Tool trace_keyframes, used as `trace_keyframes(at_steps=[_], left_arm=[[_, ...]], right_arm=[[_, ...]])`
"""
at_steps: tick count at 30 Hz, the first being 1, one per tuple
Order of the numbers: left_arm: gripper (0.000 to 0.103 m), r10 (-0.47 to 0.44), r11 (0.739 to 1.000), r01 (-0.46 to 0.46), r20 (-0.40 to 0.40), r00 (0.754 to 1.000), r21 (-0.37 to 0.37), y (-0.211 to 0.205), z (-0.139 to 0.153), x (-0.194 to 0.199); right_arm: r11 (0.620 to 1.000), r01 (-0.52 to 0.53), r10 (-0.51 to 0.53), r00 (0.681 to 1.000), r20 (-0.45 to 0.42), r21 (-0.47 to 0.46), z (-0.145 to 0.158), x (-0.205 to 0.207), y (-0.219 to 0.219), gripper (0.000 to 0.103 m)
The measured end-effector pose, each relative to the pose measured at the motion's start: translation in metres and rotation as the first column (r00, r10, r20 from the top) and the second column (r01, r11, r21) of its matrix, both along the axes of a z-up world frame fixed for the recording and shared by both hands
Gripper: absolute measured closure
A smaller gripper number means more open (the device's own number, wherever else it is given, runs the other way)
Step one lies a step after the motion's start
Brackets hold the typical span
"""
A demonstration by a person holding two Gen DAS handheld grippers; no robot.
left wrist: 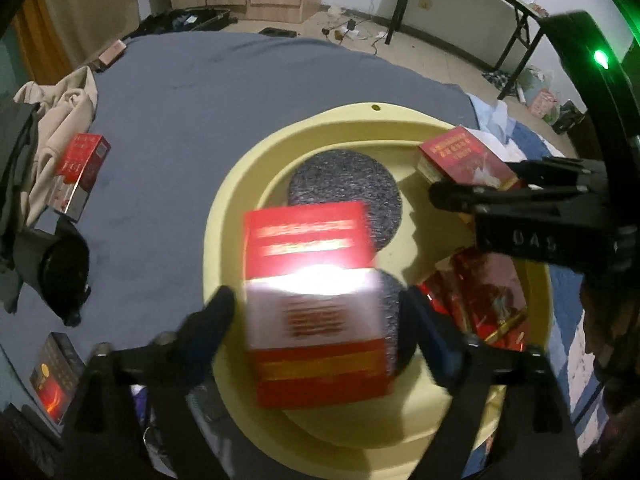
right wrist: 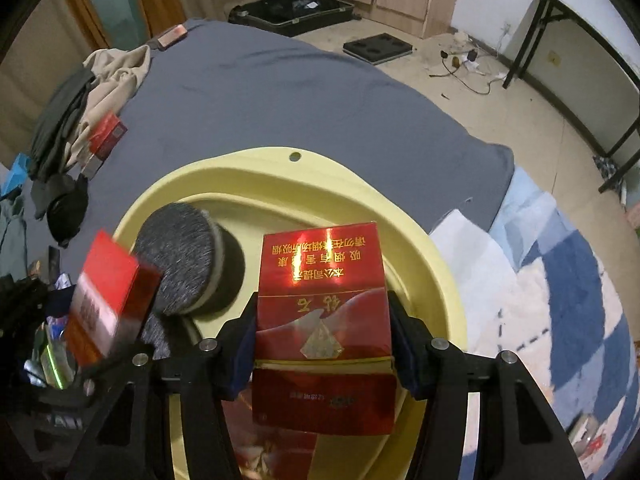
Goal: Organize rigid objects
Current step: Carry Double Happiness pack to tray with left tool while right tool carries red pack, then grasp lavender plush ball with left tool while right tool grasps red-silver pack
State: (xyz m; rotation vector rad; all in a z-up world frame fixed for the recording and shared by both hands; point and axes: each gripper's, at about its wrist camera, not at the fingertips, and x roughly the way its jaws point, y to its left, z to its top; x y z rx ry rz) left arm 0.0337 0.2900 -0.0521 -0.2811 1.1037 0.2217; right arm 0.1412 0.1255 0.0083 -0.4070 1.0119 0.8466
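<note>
A yellow basin (left wrist: 240, 184) sits on the grey-blue bed; it also shows in the right wrist view (right wrist: 424, 272). Inside lie grey round pads (left wrist: 344, 184) and red cigarette cartons (left wrist: 488, 296). My left gripper (left wrist: 320, 320) stands open over the basin; a blurred red-and-white cigarette box (left wrist: 316, 304) is between its spread fingers, not touching them. That box also shows in the right wrist view (right wrist: 108, 300). My right gripper (right wrist: 322, 344) is shut on a dark red cigarette box (right wrist: 324, 320) above the basin; it also shows in the left wrist view (left wrist: 464, 184).
On the bed to the left lie a red box (left wrist: 82, 168), a dark box (left wrist: 54, 372), a black pouch (left wrist: 60, 272) and crumpled clothes (left wrist: 60, 120). A blue-and-white quilt (right wrist: 560, 300) lies to the right. A black table (right wrist: 580, 40) and a suitcase (right wrist: 292, 12) stand beyond.
</note>
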Motion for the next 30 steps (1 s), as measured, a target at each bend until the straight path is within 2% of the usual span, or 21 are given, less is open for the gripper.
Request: trace_keyframes(at_steps=[2,4,5,6,10,12,15,17,22,25,28,30], left_arm=[[0.012,-0.010,1.000,0.010,0.004,1.000,-0.011,-0.001,0.004,-0.001],[0.008,-0.010,1.000,0.011,0.026,1.000,-0.017,-0.002,0.012,-0.005],[0.008,-0.009,1.000,0.010,0.039,0.999,-0.017,-0.002,0.019,-0.007],[0.007,-0.009,1.000,0.010,0.051,0.999,-0.018,0.000,0.024,-0.006],[0.000,0.027,1.000,-0.027,0.119,0.993,-0.005,-0.005,0.062,-0.011],[0.000,0.031,0.999,-0.029,0.139,0.990,-0.018,-0.016,0.081,-0.005],[0.000,-0.005,1.000,0.007,0.169,0.986,-0.007,-0.053,0.104,0.013],[0.000,-0.054,0.999,0.053,0.164,0.985,0.010,-0.093,0.115,0.031],[0.000,-0.146,0.988,0.151,0.117,0.982,-0.041,-0.183,0.104,0.073],[0.000,-0.230,0.972,0.232,0.087,0.969,-0.023,-0.238,0.087,0.084],[0.000,-0.334,0.942,0.335,0.053,0.941,-0.021,-0.285,0.059,0.085],[0.000,-0.356,0.934,0.356,0.003,0.934,-0.042,-0.305,0.036,0.088]], right_arm=[[1.000,0.015,-0.014,1.000,-0.011,0.025,-0.001,0.003,0.001,0.044],[0.997,0.032,-0.032,0.999,-0.011,0.066,0.003,0.002,-0.004,0.030],[0.994,0.043,-0.042,0.999,-0.009,0.101,0.009,0.000,-0.011,0.017],[0.990,0.053,-0.052,0.999,-0.011,0.130,0.014,-0.001,-0.019,0.012],[0.957,0.137,-0.137,0.990,-0.018,0.255,0.041,-0.006,-0.073,0.006],[0.932,0.195,-0.207,0.978,0.006,0.305,0.055,-0.015,-0.118,0.003],[0.905,0.271,-0.303,0.952,0.051,0.327,0.061,-0.031,-0.188,0.000],[0.896,0.317,-0.357,0.931,0.078,0.311,0.056,-0.043,-0.233,0.000],[0.883,0.412,-0.442,0.891,0.107,0.224,0.028,-0.058,-0.329,0.000],[0.868,0.462,-0.482,0.872,0.084,0.185,0.005,-0.064,-0.384,0.000],[0.864,0.474,-0.486,0.873,0.036,0.170,-0.011,-0.063,-0.405,0.000],[0.866,0.473,-0.477,0.879,-0.012,0.163,-0.027,-0.061,-0.410,0.000]])
